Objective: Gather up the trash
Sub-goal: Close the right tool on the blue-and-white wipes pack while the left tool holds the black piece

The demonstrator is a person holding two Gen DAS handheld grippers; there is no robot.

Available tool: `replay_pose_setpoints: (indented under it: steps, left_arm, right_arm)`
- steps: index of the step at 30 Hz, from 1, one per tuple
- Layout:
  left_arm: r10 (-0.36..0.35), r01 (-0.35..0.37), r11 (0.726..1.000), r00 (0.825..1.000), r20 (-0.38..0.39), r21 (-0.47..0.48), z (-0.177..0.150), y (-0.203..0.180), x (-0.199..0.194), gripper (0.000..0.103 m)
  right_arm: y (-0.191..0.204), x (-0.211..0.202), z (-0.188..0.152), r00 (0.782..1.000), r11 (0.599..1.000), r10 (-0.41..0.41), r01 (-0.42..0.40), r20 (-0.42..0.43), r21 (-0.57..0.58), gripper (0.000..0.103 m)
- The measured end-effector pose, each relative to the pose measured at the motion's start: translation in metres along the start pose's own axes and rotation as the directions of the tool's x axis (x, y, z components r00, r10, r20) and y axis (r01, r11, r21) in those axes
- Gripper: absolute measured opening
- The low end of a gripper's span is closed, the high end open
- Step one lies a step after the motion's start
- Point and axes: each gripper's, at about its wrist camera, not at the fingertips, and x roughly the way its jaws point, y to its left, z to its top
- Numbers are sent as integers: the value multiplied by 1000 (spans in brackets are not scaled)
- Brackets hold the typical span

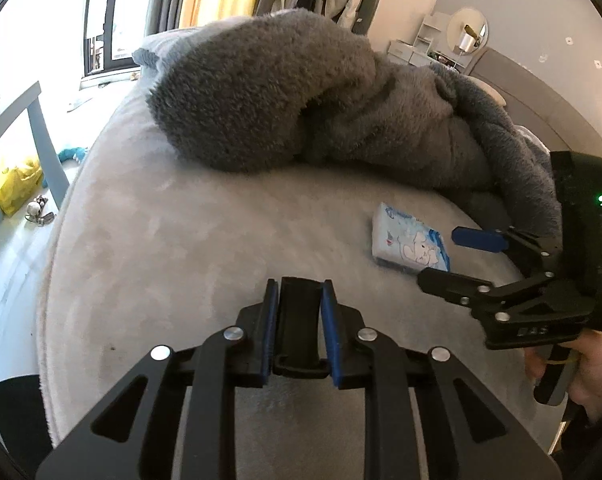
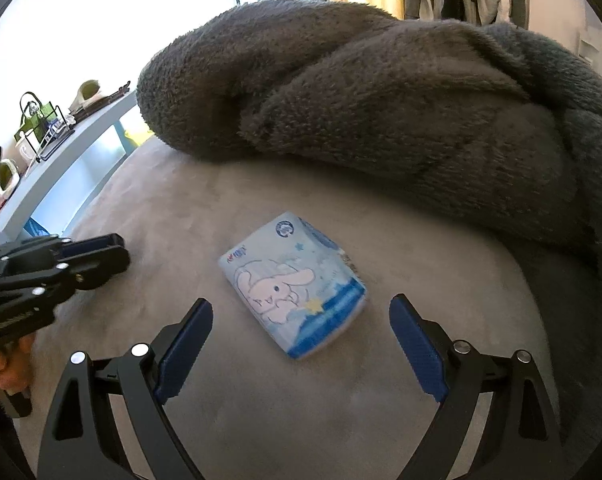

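Nearest the left wrist camera, the left gripper (image 1: pixel 300 300) has its two blue-padded fingers drawn in close, with only a narrow gap between them filled by a black part of the tool itself; nothing from the bed is clamped there. It hangs over the pale grey plush bed cover (image 1: pixel 173 248). From the right wrist camera the same left gripper (image 2: pixel 101 254) shows at the left edge, its fingers together.

The right gripper (image 2: pixel 301 328) stands wide, its blue pads (image 2: pixel 185 344) spread well apart and holding nothing. Just ahead of it, roughly between the lines of its fingers but untouched, lies the small pale-blue soft tissue pack printed with a white cartoon dog (image 2: pixel 295 284), flat on the cover. In the left view this pack (image 1: pixel 411 244) lies near the right gripper (image 1: pixel 449 258).

Behind the pack a rumpled dark grey fleece blanket (image 2: pixel 381 112) is heaped. Whether the pack is full or spent cannot be judged.
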Motion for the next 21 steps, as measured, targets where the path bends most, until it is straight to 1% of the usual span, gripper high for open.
replay_pose_setpoints:
  steps: [11, 15, 17, 18, 19, 21]
  left_arm:
    - [14, -14, 1000, 1000, 17, -15, 4, 18, -19, 23]
    - [20, -19, 1000, 1000, 17, -24, 4, 23, -25, 23]
    - [24, -24, 999, 1000, 18, -23, 5, 24, -29, 23]
    - [25, -25, 999, 999, 20, -23, 4, 26, -32, 23]
    - [27, -26, 999, 999, 22, -22, 4, 26, -35, 23]
    - [32, -31, 999, 999, 27, -25, 4, 27, -41, 23]
  right_arm:
    - [7, 25, 9, 998, 998, -64, 64, -22, -19, 91]
    - [2, 39, 5, 998, 999, -46, 46, -43, -6, 90]
    - [4, 35, 6, 998, 999, -51, 51, -36, -17, 75]
    - [6, 33, 6, 998, 998, -58, 57, -32, -25, 73]
    - [8, 30, 7, 997, 998, -64, 63, -31, -30, 68]
    - [12, 26, 6, 997, 997, -75, 74, -33, -31, 65]
